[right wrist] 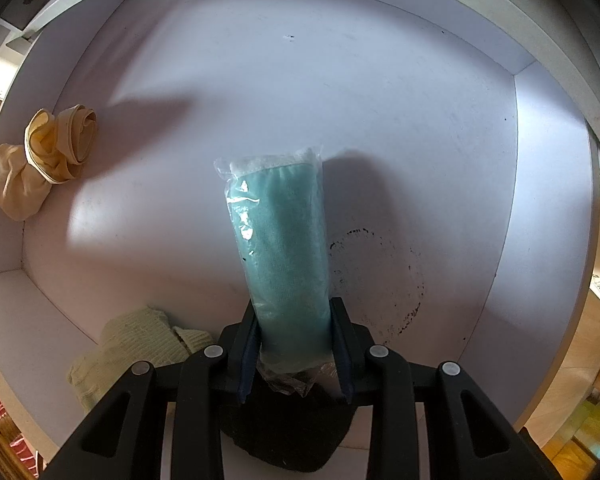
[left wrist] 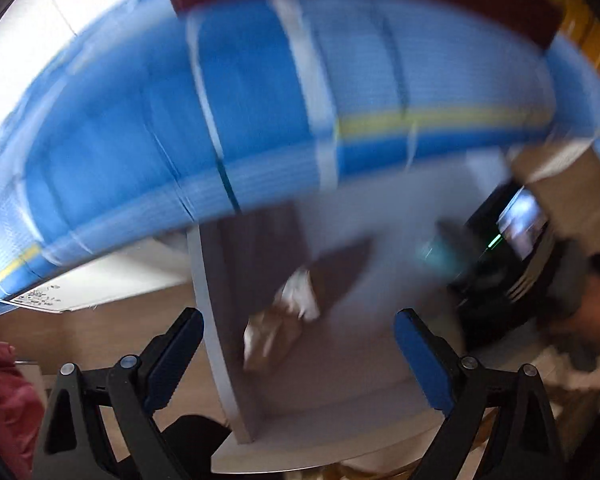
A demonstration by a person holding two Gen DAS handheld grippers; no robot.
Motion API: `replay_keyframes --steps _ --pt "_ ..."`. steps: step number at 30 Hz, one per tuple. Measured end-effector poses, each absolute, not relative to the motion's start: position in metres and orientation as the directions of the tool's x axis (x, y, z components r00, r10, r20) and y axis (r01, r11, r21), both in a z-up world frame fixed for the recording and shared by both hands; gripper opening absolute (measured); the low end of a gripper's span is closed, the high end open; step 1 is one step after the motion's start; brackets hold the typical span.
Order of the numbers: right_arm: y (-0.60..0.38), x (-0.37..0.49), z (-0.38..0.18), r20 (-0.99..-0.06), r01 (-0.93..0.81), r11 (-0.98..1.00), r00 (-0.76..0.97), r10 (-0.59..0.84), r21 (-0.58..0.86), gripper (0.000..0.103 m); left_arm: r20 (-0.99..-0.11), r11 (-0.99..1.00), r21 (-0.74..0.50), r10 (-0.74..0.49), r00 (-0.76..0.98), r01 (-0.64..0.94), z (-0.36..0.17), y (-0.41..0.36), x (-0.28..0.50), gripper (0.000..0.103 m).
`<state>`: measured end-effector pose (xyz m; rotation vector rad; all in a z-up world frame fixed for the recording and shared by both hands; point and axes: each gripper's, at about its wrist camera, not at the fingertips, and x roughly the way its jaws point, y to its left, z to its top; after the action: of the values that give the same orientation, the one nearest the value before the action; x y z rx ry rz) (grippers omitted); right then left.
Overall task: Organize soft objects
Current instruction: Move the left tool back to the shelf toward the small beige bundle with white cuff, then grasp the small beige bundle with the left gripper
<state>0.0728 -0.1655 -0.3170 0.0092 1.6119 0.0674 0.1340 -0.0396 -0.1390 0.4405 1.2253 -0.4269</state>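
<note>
In the right wrist view my right gripper (right wrist: pixel 295 308) points down into a white drawer (right wrist: pixel 548 184) and is shut on a rolled teal towel (right wrist: pixel 284 240) in a clear plastic bag. A bundled yellow cloth (right wrist: pixel 44 160) lies against the drawer's left wall. A pale green knit cloth (right wrist: pixel 132 344) sits at the near left corner. The left wrist view is blurred by motion. There my left gripper (left wrist: pixel 299 316) is open with nothing between its blue pads (left wrist: pixel 420 356), above the drawer (left wrist: pixel 380 240), over a beige and white cloth bundle (left wrist: pixel 280 328). The teal towel (left wrist: pixel 432 252) shows at the right.
A large blue mat (left wrist: pixel 260 100) with a yellow stripe fills the upper part of the left wrist view. A hand and dark sleeve (left wrist: pixel 596 300) hold the right gripper's body at the right edge. A dark cloth (right wrist: pixel 288 432) lies under the right gripper. Wooden floor lies around the drawer.
</note>
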Motion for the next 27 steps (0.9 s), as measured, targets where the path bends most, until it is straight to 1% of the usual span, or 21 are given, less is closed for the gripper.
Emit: replay_keyframes --steps 5,12,18,27 --pt "-0.169 0.073 -0.318 -0.998 -0.033 0.998 -0.043 0.051 0.052 0.033 -0.980 0.825 0.133 0.027 0.197 0.549 -0.186 -0.040 0.138 0.097" --pt "-0.175 0.073 -0.319 -0.998 -0.029 0.998 -0.041 0.056 0.057 0.033 -0.981 0.796 0.185 0.118 0.152 0.576 -0.227 -0.043 0.138 0.097" --pt "-0.179 0.069 -0.318 -0.998 -0.014 0.998 -0.034 0.058 0.059 0.033 -0.982 0.792 0.188 0.134 0.134 0.582 -0.251 -0.047 0.145 0.097" --pt "-0.180 0.068 -0.318 -0.998 -0.009 0.999 -0.034 0.045 0.045 0.032 -0.974 0.795 0.227 0.194 0.119 0.562 -0.284 -0.045 0.158 0.096"
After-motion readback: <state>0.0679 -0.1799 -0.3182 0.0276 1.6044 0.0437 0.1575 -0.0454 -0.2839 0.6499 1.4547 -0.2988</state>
